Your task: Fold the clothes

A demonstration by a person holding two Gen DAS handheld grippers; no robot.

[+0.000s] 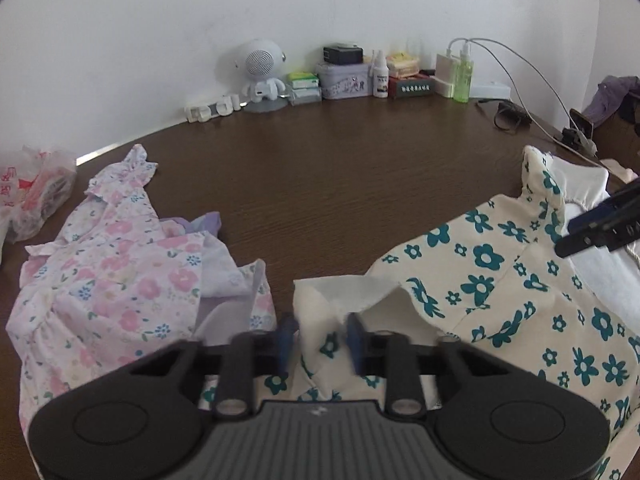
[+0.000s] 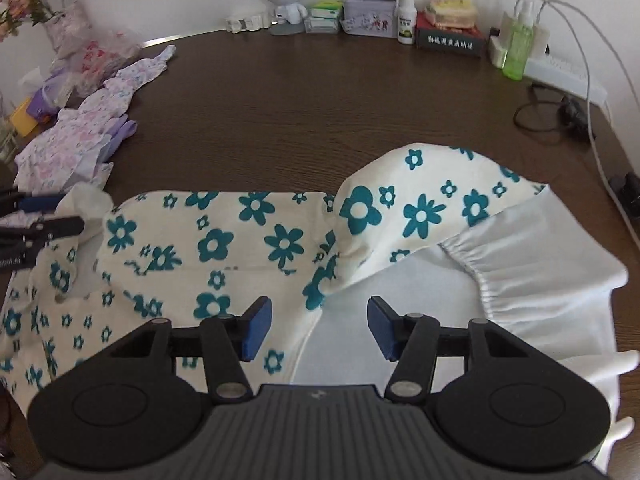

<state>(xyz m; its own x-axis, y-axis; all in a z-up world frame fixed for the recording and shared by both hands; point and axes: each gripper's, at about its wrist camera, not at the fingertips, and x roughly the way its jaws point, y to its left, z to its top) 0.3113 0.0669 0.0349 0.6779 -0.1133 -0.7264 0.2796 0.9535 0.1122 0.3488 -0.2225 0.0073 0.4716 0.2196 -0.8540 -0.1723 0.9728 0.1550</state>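
Clenched on a bunched corner of the flowered garment (image 1: 480, 280): left gripper (image 1: 321, 340), blue pads pressed in from both sides, cream cloth puckered up between them. Released and holding nothing: right gripper (image 2: 320, 328), jaws parted, poised over the line where the flower print meets the white lining (image 2: 540, 272).

Garment's place: spread across the near half of the table (image 1: 340, 168), one printed flap rolled over near the middle, white elastic-edged part off to the right.

Likely trouble from here:
- Pulling with the left side alone, right side unheld. Probably drags the whole piece sideways and skews any fold.
- Only a small tuft of cloth in the left pinch. Could slip out under a firm tug.
- Closing the right jaws where print and lining overlap. May catch one layer only, leaving the other behind in a wrinkle.
- Pink dress (image 1: 120, 260) just beside the left gripper. Easily snagged or swept along by a move to that side.
- Green bottle (image 2: 518, 46) and cables (image 2: 592, 120) well apart at the far right edge. Little risk unless swung wide.

Pose: left gripper angled down toward the tabletop, low at the near edge, cloth tented up from its grip. Right gripper tipped more steeply down, close over the cloth; touching or just above, impossible to say.
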